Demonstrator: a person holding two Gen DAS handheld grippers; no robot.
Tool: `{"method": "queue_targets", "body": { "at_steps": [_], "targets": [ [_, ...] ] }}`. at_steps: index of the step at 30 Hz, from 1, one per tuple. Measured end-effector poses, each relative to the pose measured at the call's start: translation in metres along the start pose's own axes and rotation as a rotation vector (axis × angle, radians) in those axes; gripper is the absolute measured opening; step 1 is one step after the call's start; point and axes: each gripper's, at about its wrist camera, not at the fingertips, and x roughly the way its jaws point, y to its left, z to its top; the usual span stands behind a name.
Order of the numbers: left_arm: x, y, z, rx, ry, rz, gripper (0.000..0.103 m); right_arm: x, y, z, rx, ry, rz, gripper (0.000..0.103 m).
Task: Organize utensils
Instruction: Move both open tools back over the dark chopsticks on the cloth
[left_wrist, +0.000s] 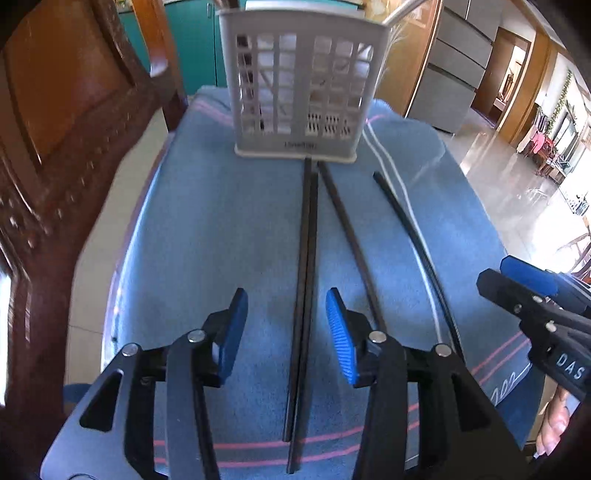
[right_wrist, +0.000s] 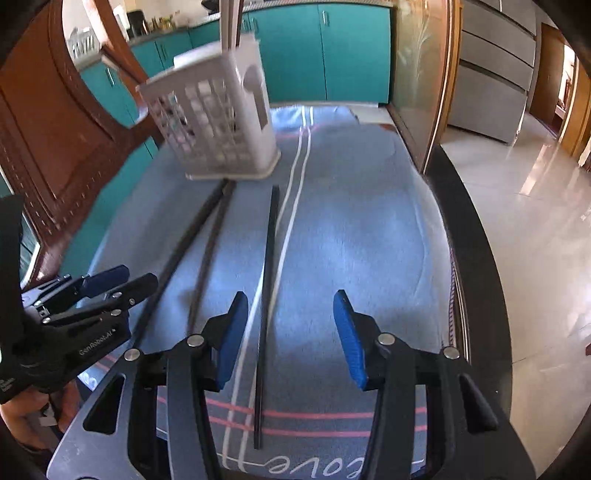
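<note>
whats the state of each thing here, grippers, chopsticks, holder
left gripper: jaws open, straddling a chopstick pair, holding nothing
right gripper: jaws open, empty
chopstick pair: lying flat, side by side on the blue towel
two single chopsticks: lying flat, apart
utensil holder: upright, some utensils already inside

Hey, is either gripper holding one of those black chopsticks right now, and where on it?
Neither. The left gripper is open over two black chopsticks lying on the blue towel; the right gripper is open over another chopstick.
</note>
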Motion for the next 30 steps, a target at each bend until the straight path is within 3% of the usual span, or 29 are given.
{"method": "queue_targets", "body": {
  "at_steps": [11,12,17,22,30],
  "targets": [
    [0.010,-0.009,-0.008,0.039,0.042,0.025,0.050,0.024,0.008,-0.008,-0.032,0.057,-0.020,0.053],
    [0.008,-0.009,-0.006,0.037,0.042,0.027,0.049,0.024,0.008,-0.008,-0.032,0.058,-0.023,0.054],
    [0.008,-0.002,-0.001,0.013,0.029,0.053,0.016,0.029,0.004,-0.010,-0.018,0.073,-0.028,0.057],
    [0.005,0.005,-0.006,-0.036,0.033,0.039,0.014,0.032,0.002,-0.014,-0.011,0.081,-0.029,0.057],
    [-0.009,0.003,-0.012,-0.067,0.052,-0.054,0.012,0.034,0.004,-0.016,-0.016,0.076,-0.020,0.061]
  ]
}}
